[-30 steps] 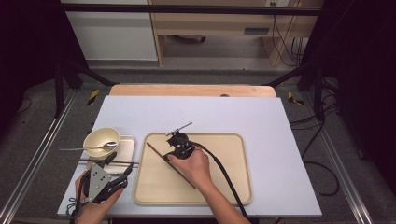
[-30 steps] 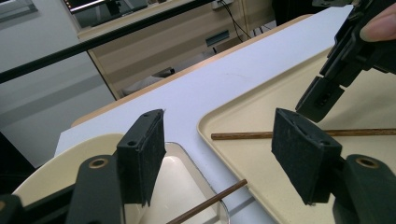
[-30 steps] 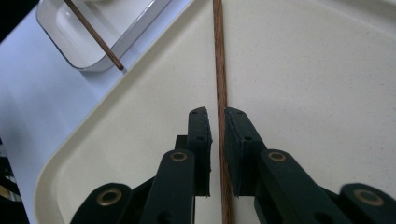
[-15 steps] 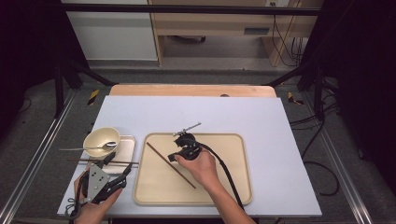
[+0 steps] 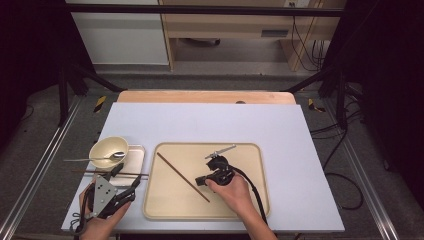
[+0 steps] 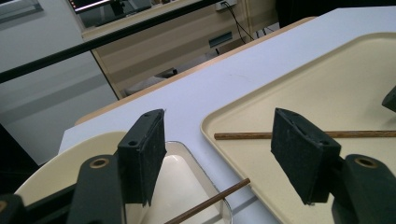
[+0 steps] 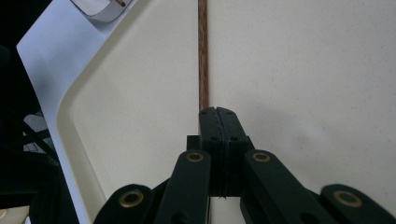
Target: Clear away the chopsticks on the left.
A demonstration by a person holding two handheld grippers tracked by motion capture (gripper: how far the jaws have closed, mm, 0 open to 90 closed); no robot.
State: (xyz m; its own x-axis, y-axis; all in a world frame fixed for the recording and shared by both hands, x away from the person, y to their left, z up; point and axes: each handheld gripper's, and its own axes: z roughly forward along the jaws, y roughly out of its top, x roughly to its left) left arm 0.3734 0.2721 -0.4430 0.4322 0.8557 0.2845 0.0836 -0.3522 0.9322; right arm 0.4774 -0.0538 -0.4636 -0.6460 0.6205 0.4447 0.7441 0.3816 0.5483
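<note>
While the left gripper (image 6: 224, 161) gapes empty, the right gripper (image 7: 218, 122), pressed shut, hides the chopstick's (image 7: 202, 56) near end.

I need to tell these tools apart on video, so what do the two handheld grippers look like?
Left gripper: black frame with a grey three-cornered plate on top, two black foam-faced pads and brass-coloured pivot rivets. Right gripper: the same black linkage, with a thick black cable trailing from it.

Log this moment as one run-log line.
right claw: shut on chopstick | left claw: open, idle | tray: holds chopstick | second chopstick: on small dish
</note>
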